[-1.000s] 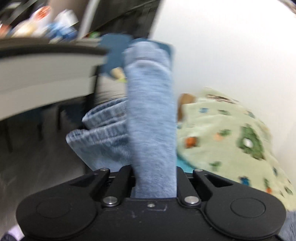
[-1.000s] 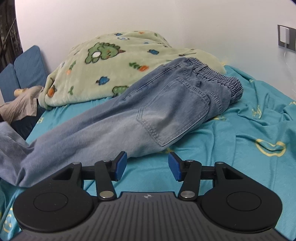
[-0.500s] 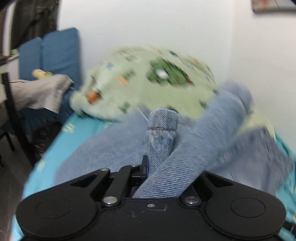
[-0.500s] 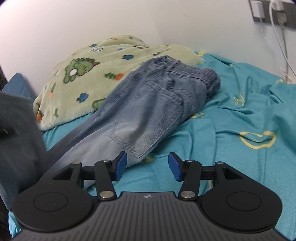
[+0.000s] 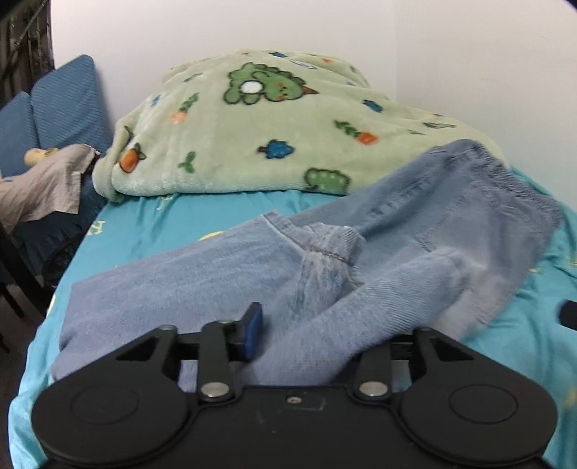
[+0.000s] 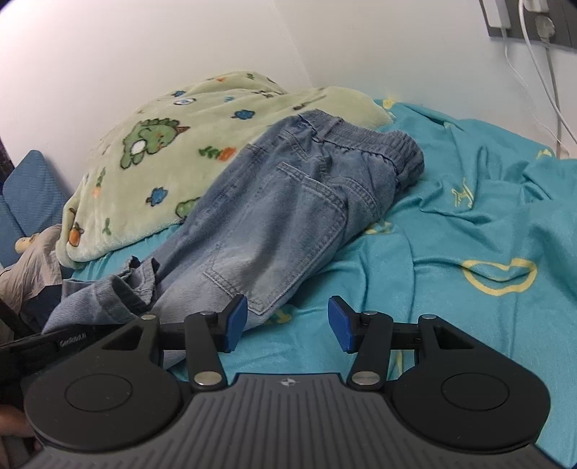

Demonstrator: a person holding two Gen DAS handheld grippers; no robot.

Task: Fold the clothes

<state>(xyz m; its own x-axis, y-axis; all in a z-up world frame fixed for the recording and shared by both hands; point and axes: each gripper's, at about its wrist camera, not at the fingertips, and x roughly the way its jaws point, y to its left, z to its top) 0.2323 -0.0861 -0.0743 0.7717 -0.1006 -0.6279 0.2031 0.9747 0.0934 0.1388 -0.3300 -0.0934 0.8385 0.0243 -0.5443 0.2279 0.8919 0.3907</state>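
Observation:
Light blue jeans point(image 5: 414, 231) lie on the teal bedsheet point(image 5: 162, 223), waistband against the green blanket. One trouser leg is folded back over the body of the jeans. Its cuff end lies between the fingers of my left gripper point(image 5: 306, 335), whose jaws are opening. The left blue pad point(image 5: 252, 332) stands free of the denim, and the cloth covers the right finger. In the right wrist view the jeans point(image 6: 288, 216) run from centre to lower left. My right gripper point(image 6: 286, 324) hovers open over the sheet beside the back pocket, with nothing between its pads.
A green cartoon-print blanket point(image 5: 252, 137) is heaped at the head of the bed. Blue cushions point(image 5: 65, 93) and a grey garment point(image 5: 43, 184) sit beyond the left edge of the bed. A wall socket with cables point(image 6: 533, 21) is at the upper right.
My left gripper swung down from a raised position, carrying the trouser leg over onto the jeans, and its jaws have parted. The right gripper shifted slightly and stayed open.

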